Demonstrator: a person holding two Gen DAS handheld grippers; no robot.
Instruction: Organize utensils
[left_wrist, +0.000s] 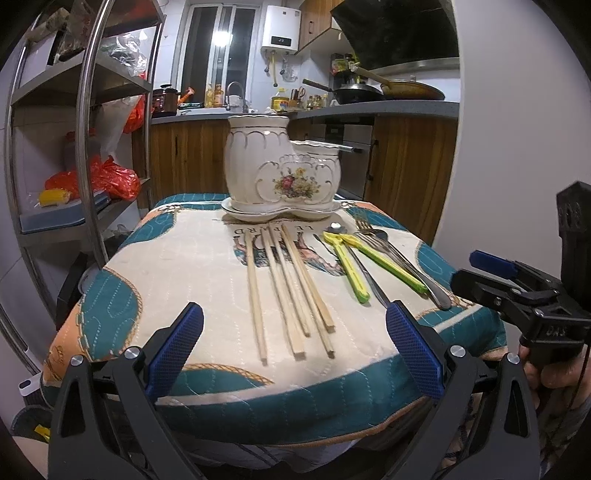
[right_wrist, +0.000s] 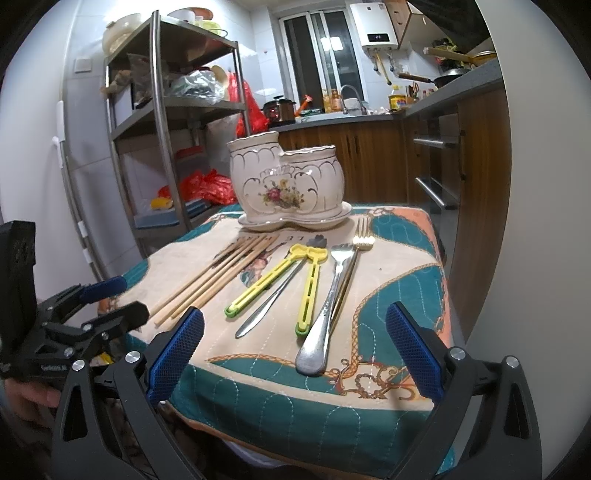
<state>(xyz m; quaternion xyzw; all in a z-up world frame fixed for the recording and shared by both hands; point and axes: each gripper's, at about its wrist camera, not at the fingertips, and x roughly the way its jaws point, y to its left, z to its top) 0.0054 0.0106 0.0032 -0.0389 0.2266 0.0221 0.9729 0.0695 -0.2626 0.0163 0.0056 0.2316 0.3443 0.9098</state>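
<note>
A white ceramic two-pot utensil holder (left_wrist: 282, 168) (right_wrist: 288, 182) stands at the far end of a quilted mat (left_wrist: 177, 266) (right_wrist: 402, 295). Several wooden chopsticks (left_wrist: 291, 291) (right_wrist: 214, 280) lie in front of it. Two yellow-green clips (left_wrist: 349, 264) (right_wrist: 288, 280), a table knife (right_wrist: 271, 301), a silver fork (right_wrist: 325, 306) and a gold fork (right_wrist: 360, 245) lie to their right. My left gripper (left_wrist: 293, 352) is open and empty, hovering at the mat's near edge before the chopsticks. My right gripper (right_wrist: 293, 352) is open and empty at the near edge before the forks; it also shows in the left wrist view (left_wrist: 495, 273).
A metal shelf rack (right_wrist: 162, 122) with bags and boxes stands to the left. Wooden kitchen cabinets (left_wrist: 406, 166) and a counter with pans, bottles and a sink lie behind. A white wall is at the right.
</note>
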